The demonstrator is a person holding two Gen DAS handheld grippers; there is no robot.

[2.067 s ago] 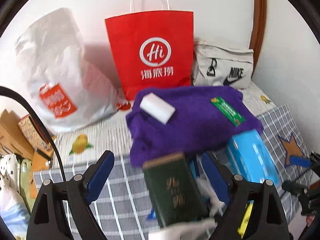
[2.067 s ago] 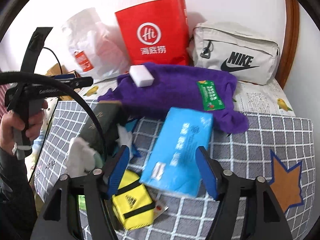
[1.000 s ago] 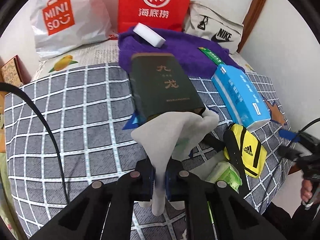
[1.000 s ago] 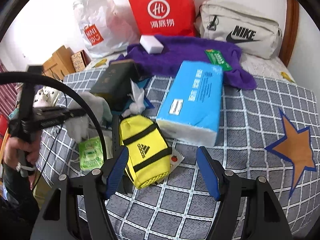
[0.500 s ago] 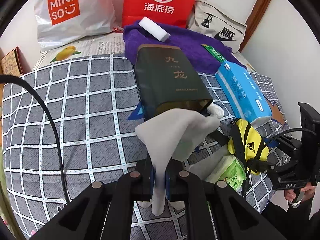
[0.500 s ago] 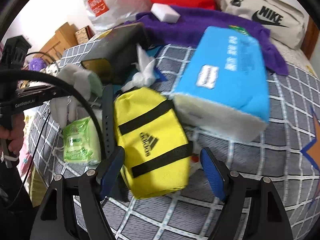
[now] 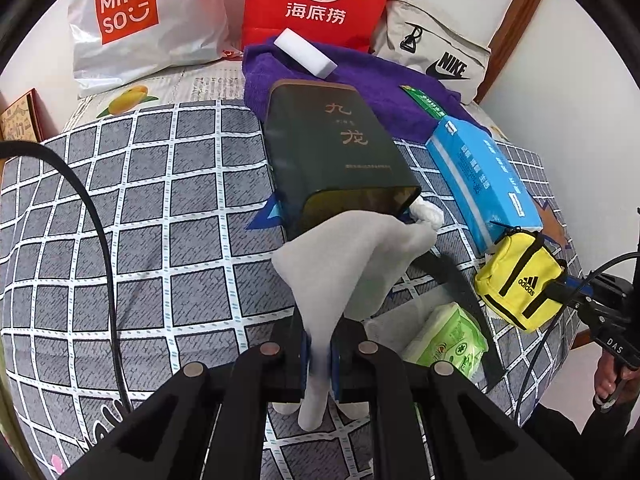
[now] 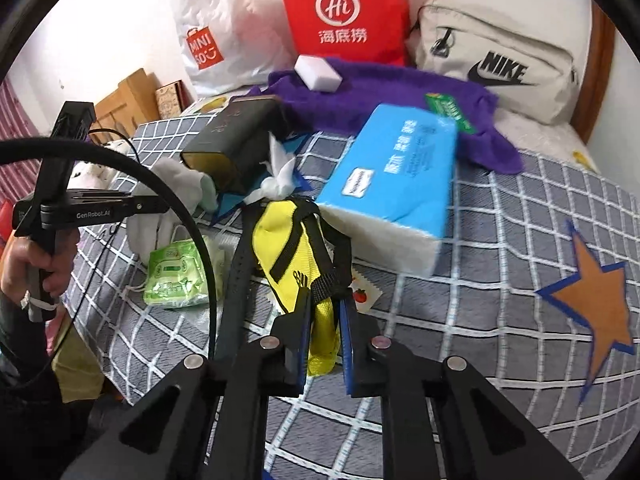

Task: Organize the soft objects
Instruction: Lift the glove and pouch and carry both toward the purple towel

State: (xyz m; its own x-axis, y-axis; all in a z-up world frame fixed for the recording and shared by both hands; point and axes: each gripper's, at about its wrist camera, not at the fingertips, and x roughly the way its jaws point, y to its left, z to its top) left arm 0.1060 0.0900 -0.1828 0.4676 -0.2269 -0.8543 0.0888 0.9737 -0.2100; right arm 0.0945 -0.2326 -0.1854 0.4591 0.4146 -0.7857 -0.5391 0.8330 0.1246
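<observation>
Left gripper is pinching the white cloth, which fans up ahead of the fingers, in front of the dark green box. Right gripper is clamped on the yellow adidas pouch, held over the checked blanket beside the blue tissue pack.

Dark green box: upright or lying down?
Lying down. The dark green box rests flat on the checked bedspread, lettered face up, one end against the purple towel.

White cloth draped upward from left tongs; yellow pouch pinched in right tongs.
</observation>
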